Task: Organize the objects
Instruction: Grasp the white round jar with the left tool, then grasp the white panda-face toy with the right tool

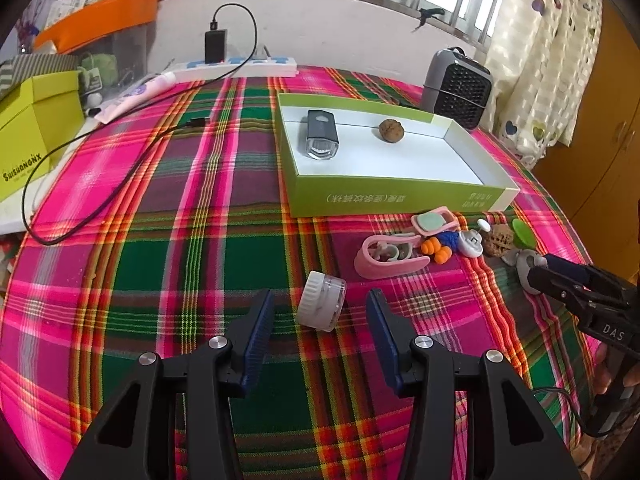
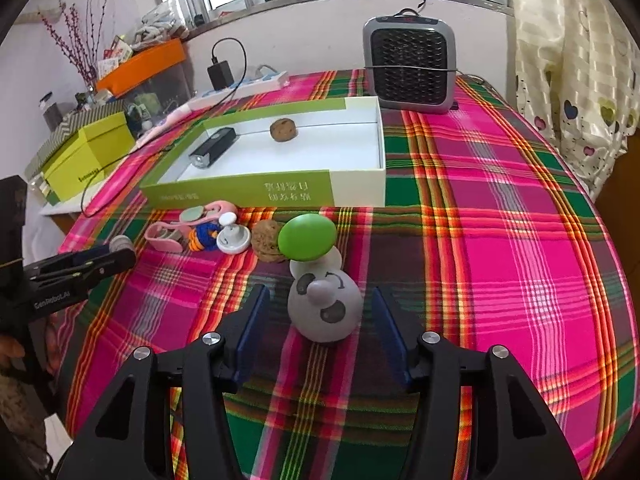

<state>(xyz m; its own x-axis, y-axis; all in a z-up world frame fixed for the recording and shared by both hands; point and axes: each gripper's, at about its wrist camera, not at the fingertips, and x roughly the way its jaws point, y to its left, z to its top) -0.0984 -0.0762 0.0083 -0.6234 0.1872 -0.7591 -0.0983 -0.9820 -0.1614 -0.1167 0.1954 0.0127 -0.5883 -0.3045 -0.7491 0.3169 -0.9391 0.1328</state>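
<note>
A green and white box [image 1: 400, 196] [image 2: 352, 194] on the plaid cloth holds a black bike light [image 1: 320, 136] [image 2: 212, 146] and a walnut [image 1: 391, 130] [image 2: 283, 129]. My left gripper [image 1: 320, 322] is open, its pads either side of a small clear jar with a white cap [image 1: 322, 300] lying on its side. My right gripper [image 2: 318, 328] is open around a grey mushroom toy with a face [image 2: 326, 304] and green cap [image 2: 307, 237]. In front of the box lie a pink case [image 1: 384, 258], a knitted toy [image 1: 440, 246], a white timer [image 2: 233, 238] and a second walnut [image 2: 266, 240].
A grey heater [image 2: 410, 64] stands behind the box. A power strip with charger [image 1: 236, 66] and a black cable [image 1: 120, 176] lie at the back left. Yellow-green boxes [image 1: 36, 128] and an orange bin [image 1: 100, 20] stand left. A curtain [image 2: 576, 80] hangs right.
</note>
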